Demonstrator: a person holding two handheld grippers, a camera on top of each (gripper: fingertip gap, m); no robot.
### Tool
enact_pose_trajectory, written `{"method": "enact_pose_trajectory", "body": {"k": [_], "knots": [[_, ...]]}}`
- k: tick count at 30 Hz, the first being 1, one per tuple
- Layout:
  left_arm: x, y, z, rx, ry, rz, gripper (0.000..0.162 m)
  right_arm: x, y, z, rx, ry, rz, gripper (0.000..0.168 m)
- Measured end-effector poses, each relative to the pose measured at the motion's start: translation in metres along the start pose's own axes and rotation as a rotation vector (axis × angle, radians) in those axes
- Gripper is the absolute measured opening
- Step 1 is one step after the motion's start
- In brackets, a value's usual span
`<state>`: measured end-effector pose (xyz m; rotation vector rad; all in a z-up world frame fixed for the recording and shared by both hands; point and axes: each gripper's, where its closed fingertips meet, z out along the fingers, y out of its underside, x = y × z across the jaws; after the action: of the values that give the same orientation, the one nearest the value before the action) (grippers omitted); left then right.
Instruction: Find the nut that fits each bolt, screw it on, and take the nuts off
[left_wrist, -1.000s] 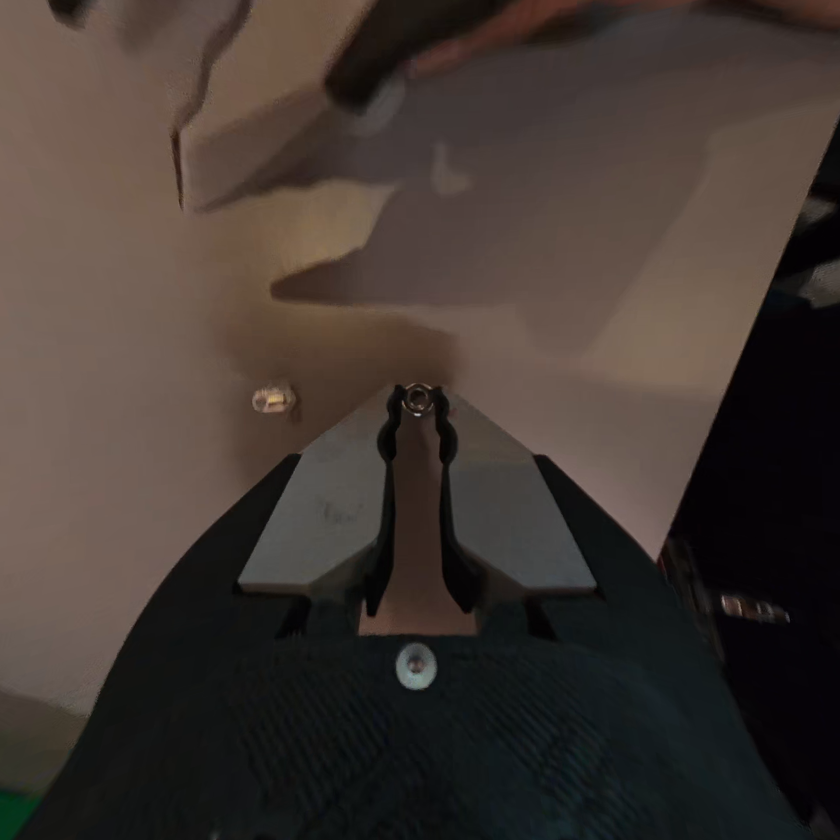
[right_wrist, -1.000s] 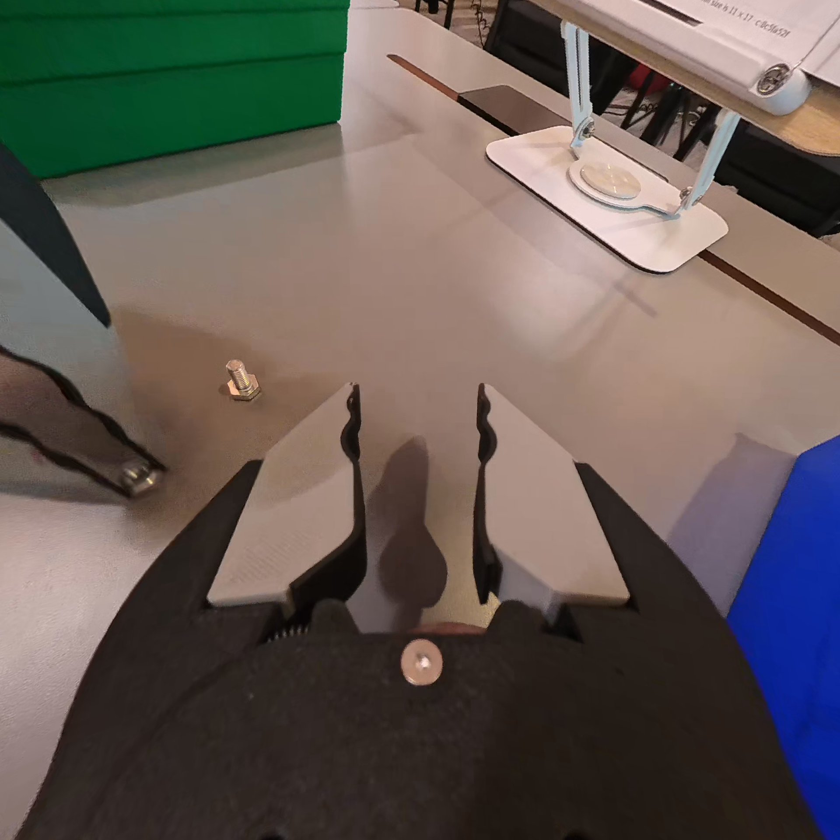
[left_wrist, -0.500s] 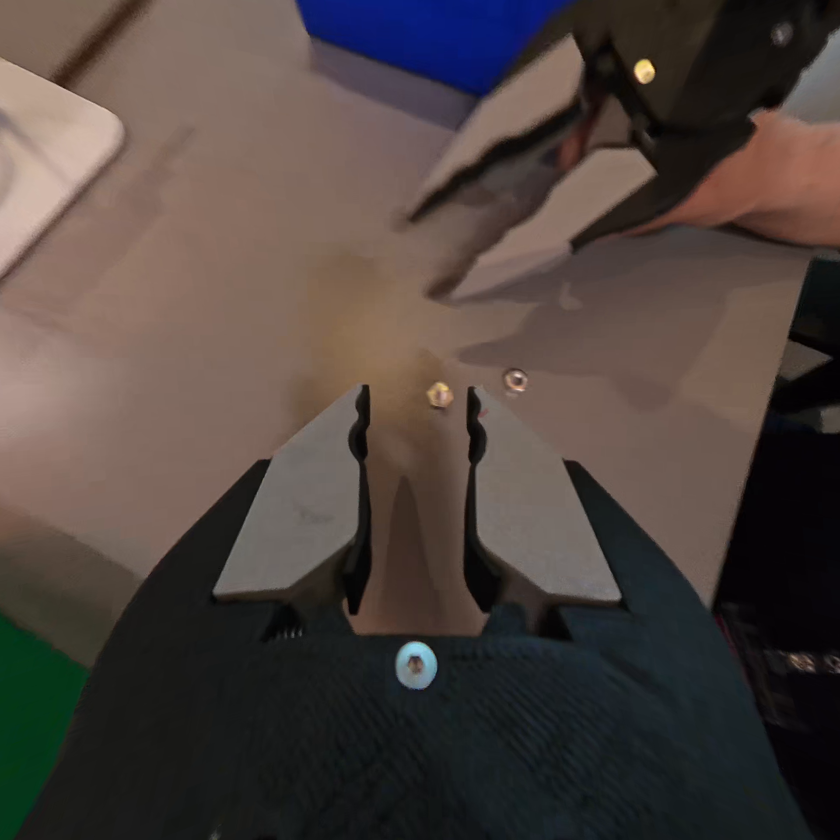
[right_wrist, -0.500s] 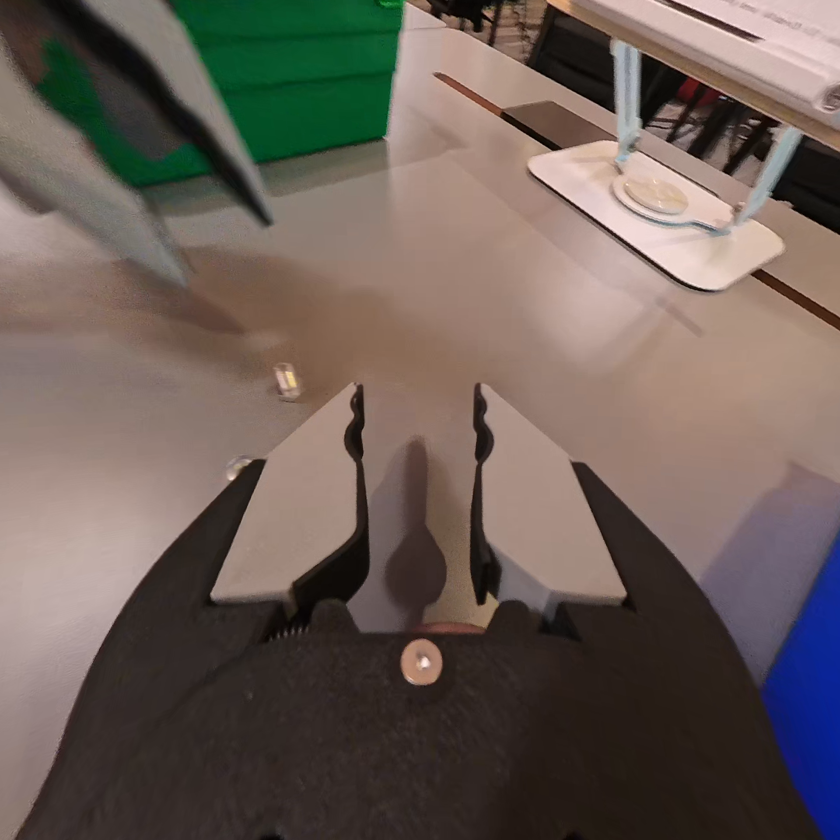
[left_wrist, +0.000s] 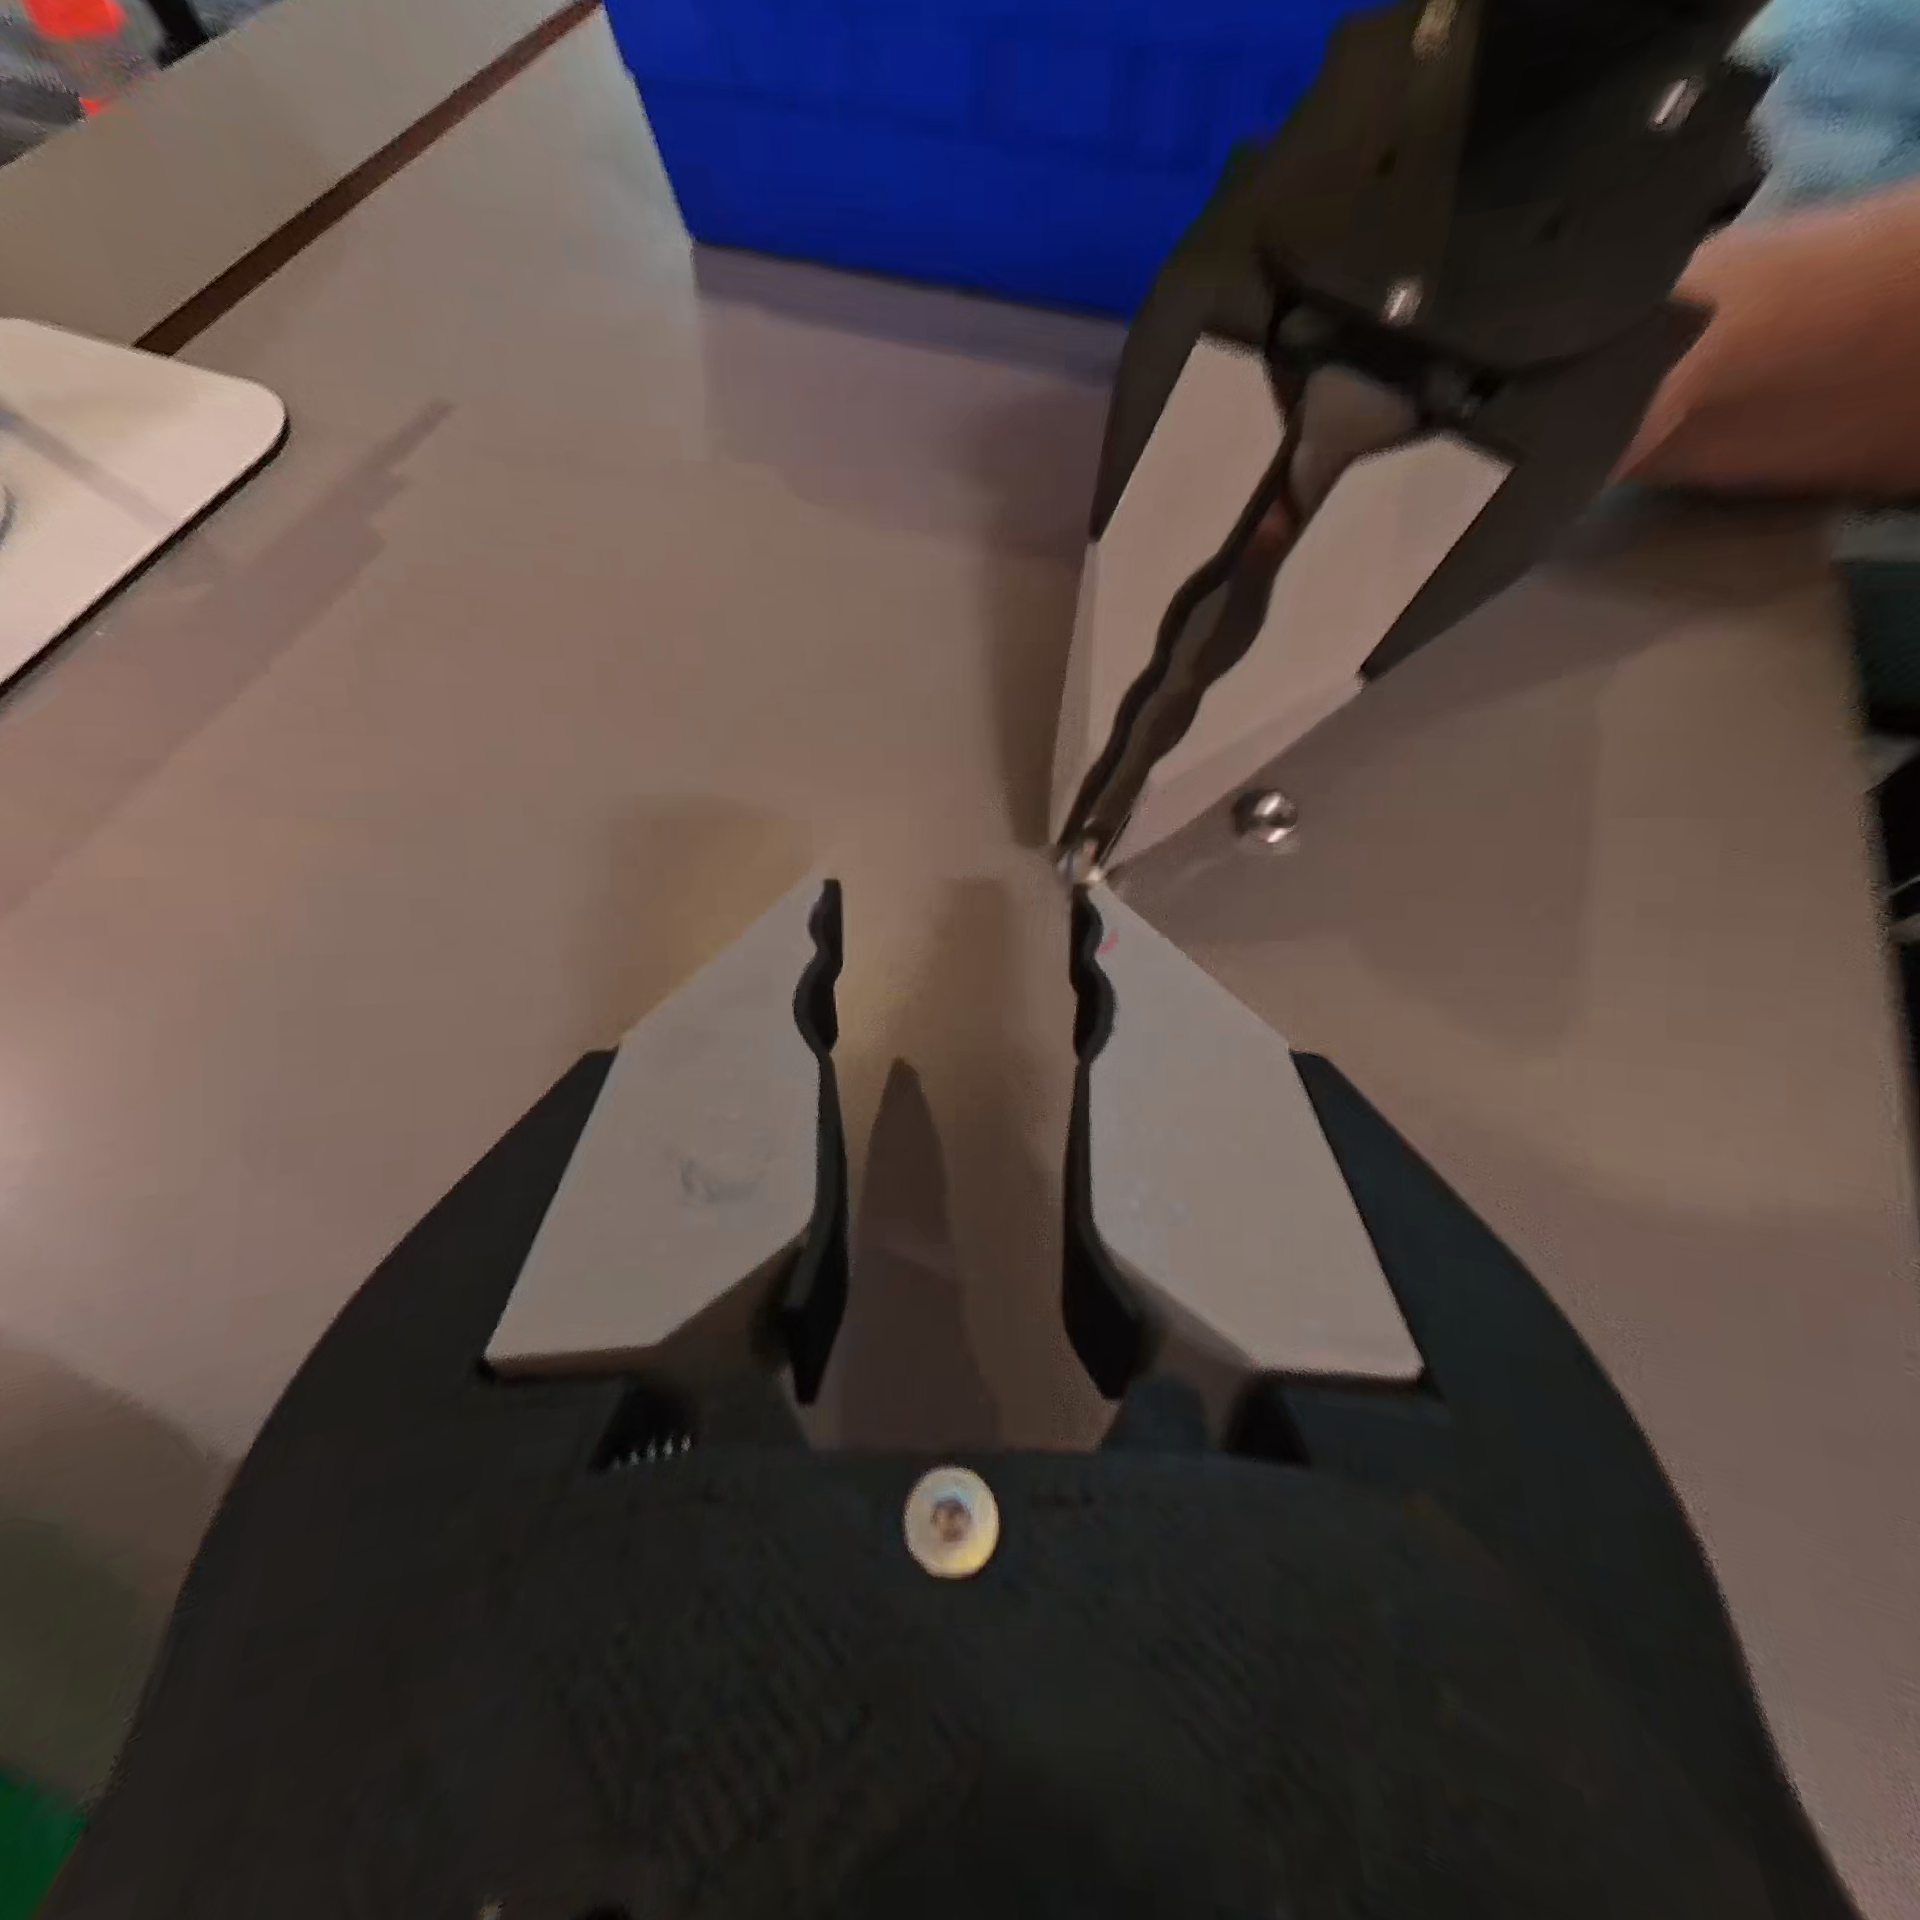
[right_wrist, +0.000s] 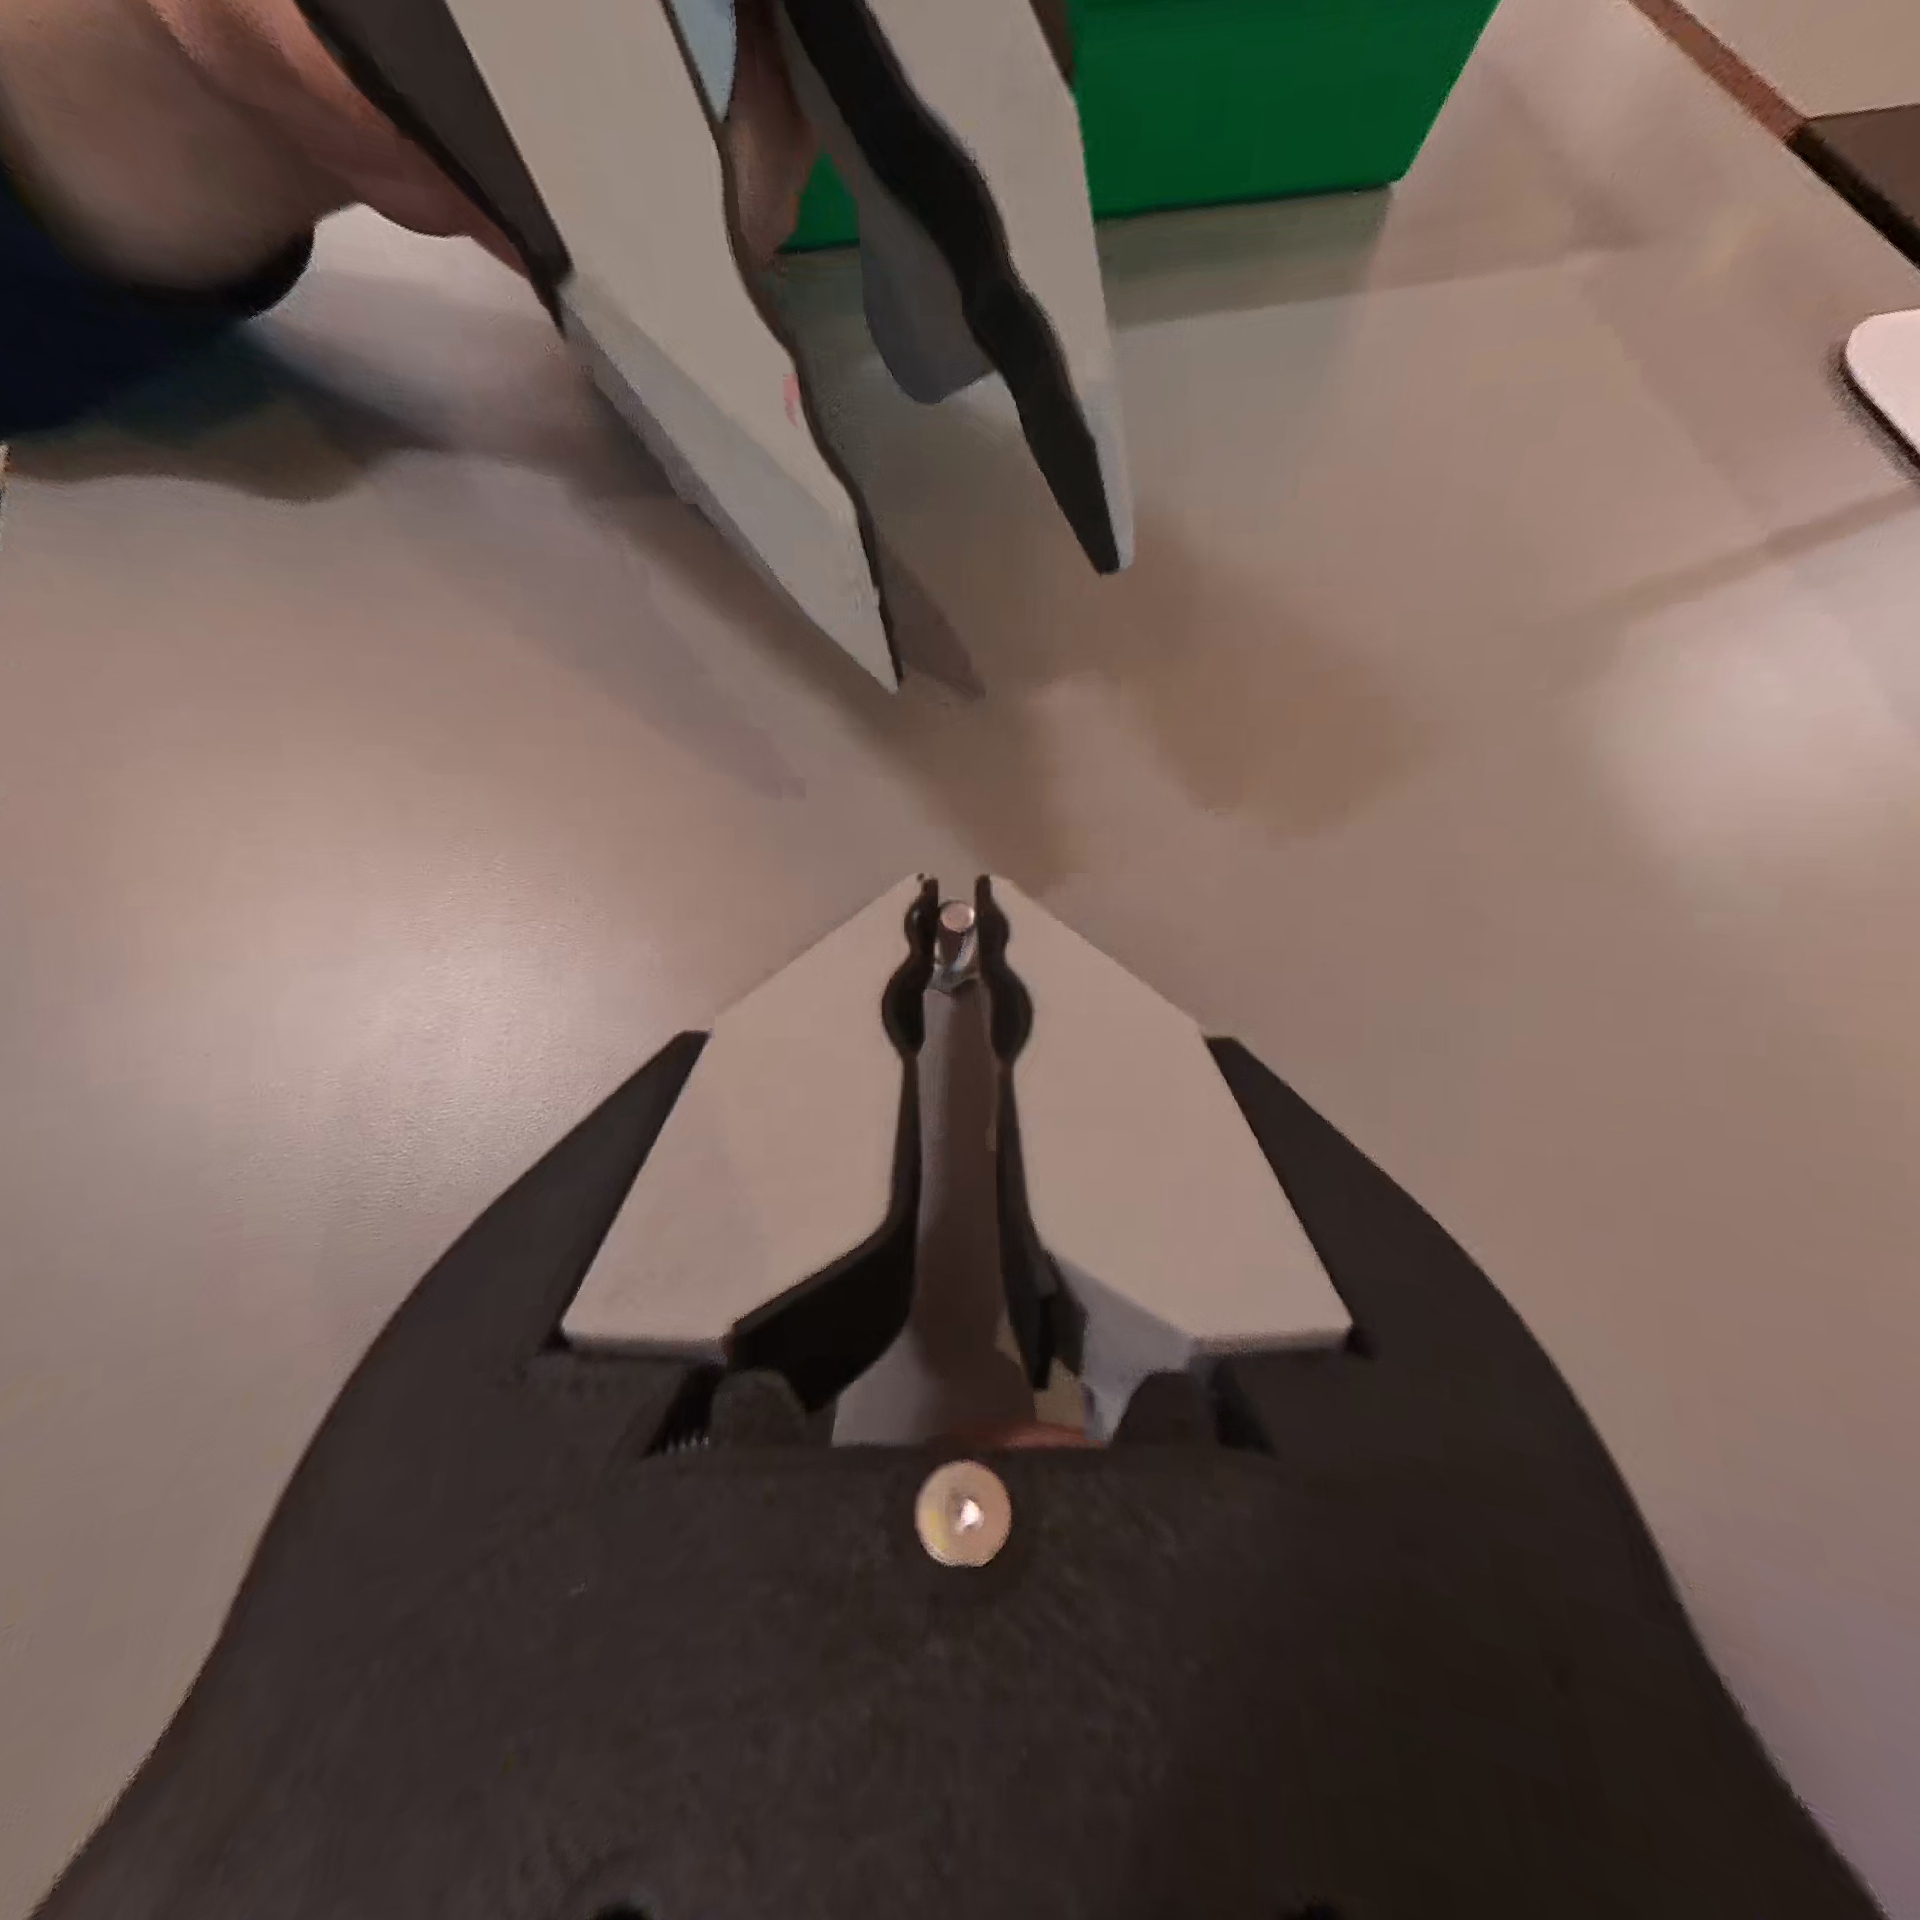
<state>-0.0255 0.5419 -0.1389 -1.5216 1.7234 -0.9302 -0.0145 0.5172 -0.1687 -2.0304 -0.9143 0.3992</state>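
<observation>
Bolt (right_wrist: 952, 940) clamped at the tips of the right gripper (right_wrist: 954, 902), shank pointing forward along the fingers. Nut (left_wrist: 1262, 818) lies on the surface (left_wrist: 623, 727) just right of the left gripper (left_wrist: 951, 914), which is spread and empty, so nearer to fetch it

A small silver bolt (right_wrist: 952, 948) is pinched upright between the right tool's tips; a silver nut (left_wrist: 1262, 820) lies loose on the counter.
</observation>
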Motion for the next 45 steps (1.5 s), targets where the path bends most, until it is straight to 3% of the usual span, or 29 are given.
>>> {"method": "enact_pose_trajectory", "body": {"k": [4, 7, 11, 13, 15, 45], "knots": [[0.000, 0.020, 0.011, -0.074, 0.006, 0.027, 0.042, 0.004, -0.002, 0.001, 0.006, -0.038, 0.047, 0.003], [0.010, 0.022, 0.022, -0.084, 0.039, 0.042, 0.042, 0.010, -0.014, -0.010, 0.112, -0.075, 0.116, 0.003], [0.025, 0.012, 0.029, -0.041, 0.074, 0.097, 0.040, 0.007, -0.028, -0.029, 0.250, -0.136, 0.164, 0.003], [0.033, 0.000, 0.029, 0.023, 0.088, 0.111, 0.031, 0.008, -0.032, -0.033, 0.272, -0.115, 0.145, 0.003], [0.035, -0.009, 0.029, 0.070, 0.070, 0.117, 0.025, 0.009, -0.036, -0.036, 0.282, -0.087, 0.132, 0.003], [0.059, -0.037, 0.015, 0.240, 0.180, 0.090, 0.014, -0.019, -0.060, -0.057, 0.399, -0.154, 0.010, 0.003]]}}
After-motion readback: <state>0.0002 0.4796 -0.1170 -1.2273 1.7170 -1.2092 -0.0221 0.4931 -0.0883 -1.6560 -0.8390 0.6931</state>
